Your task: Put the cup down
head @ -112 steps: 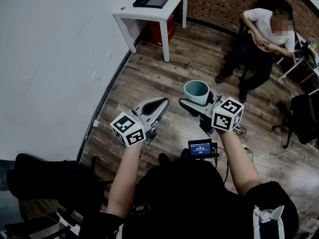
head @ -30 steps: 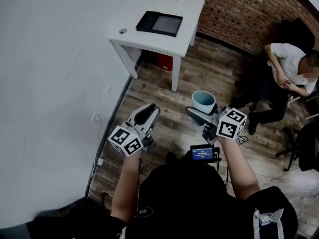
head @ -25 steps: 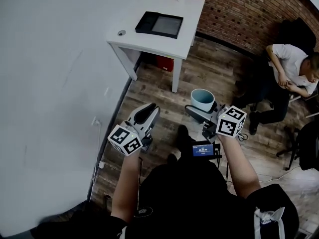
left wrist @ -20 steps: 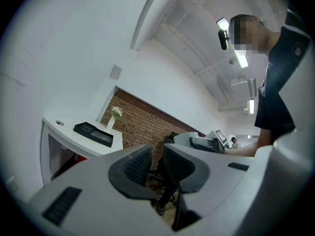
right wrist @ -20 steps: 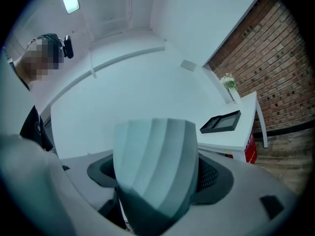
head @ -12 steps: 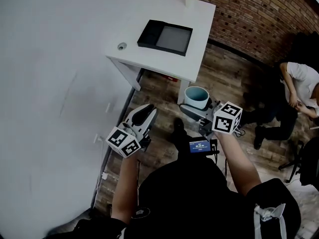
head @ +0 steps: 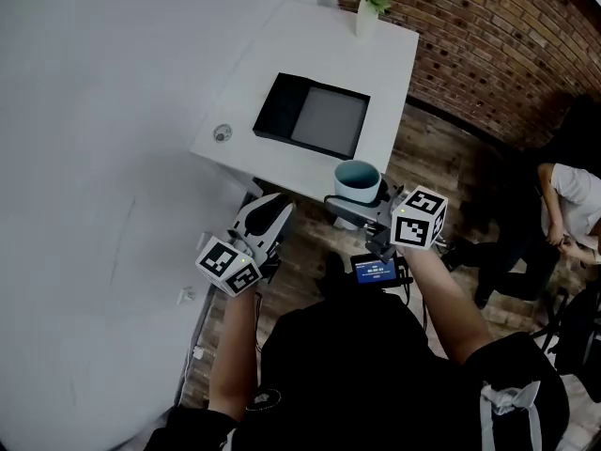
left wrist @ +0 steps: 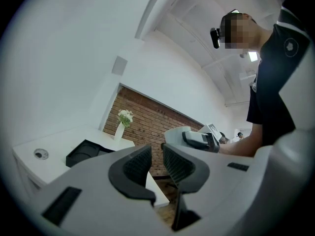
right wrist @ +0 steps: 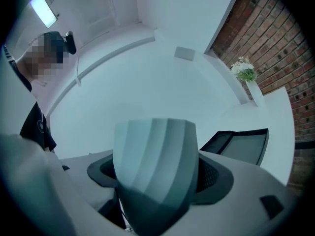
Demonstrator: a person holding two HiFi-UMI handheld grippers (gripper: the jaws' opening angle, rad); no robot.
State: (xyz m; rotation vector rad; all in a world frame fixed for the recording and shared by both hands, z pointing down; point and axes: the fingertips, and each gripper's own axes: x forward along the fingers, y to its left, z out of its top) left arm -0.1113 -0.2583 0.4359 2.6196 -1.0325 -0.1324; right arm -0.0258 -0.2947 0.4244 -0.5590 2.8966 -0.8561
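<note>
My right tool [head: 360,201] clamps cup [head: 358,178] upright over counter [head: 310,54] at its 6 o'clock edge, for set-down. Left tool [head: 266,212] closed, empty, aside.

Person's in a black short-sleeve tee [head: 366,374] filling the lower middle of the head view, with a small round logo [head: 266,396] at lower left. The left gripper [head: 270,207] and right gripper [head: 353,198] are pale grey with dark ribbed pads. Each carries a white marker cube [head: 228,264] with black squares, and a small lit screen [head: 375,270] sits mid-frame.
</note>
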